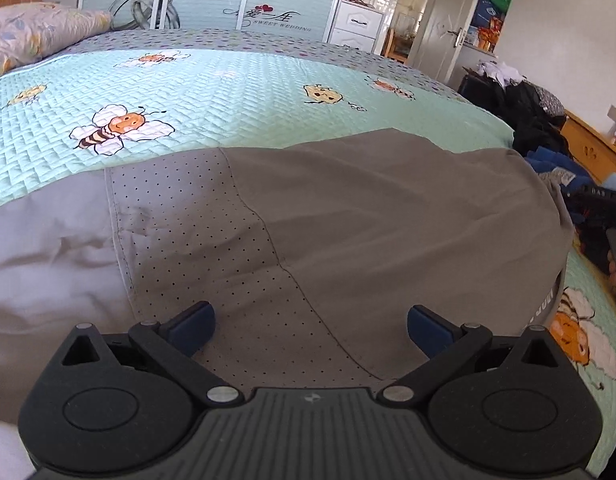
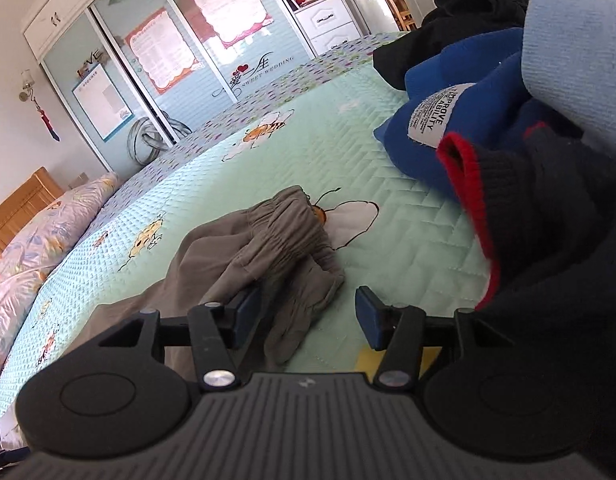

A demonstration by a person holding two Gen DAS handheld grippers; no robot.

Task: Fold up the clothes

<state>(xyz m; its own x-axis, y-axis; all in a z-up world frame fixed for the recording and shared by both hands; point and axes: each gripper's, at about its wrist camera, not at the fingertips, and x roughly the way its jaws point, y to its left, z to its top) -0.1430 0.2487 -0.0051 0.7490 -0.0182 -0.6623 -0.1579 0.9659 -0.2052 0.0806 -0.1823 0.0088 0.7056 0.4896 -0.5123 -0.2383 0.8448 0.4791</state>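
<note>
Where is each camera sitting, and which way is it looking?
Left wrist: on the left gripper, looking down across the grey shorts on the bee bedspread; its two open fingers show.
Right wrist: on the right gripper, looking along the bed at the shorts' bunched waistband, with piled clothes at right; open fingers show.
Both share the shorts, bedspread and wardrobe.

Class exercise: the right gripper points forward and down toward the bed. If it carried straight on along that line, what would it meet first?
Most likely the bunched waistband end of the grey trousers, lying just ahead of the open right gripper on the quilted bedspread. Depth is hard to judge, so it may hit the bedspread beside them.
</note>
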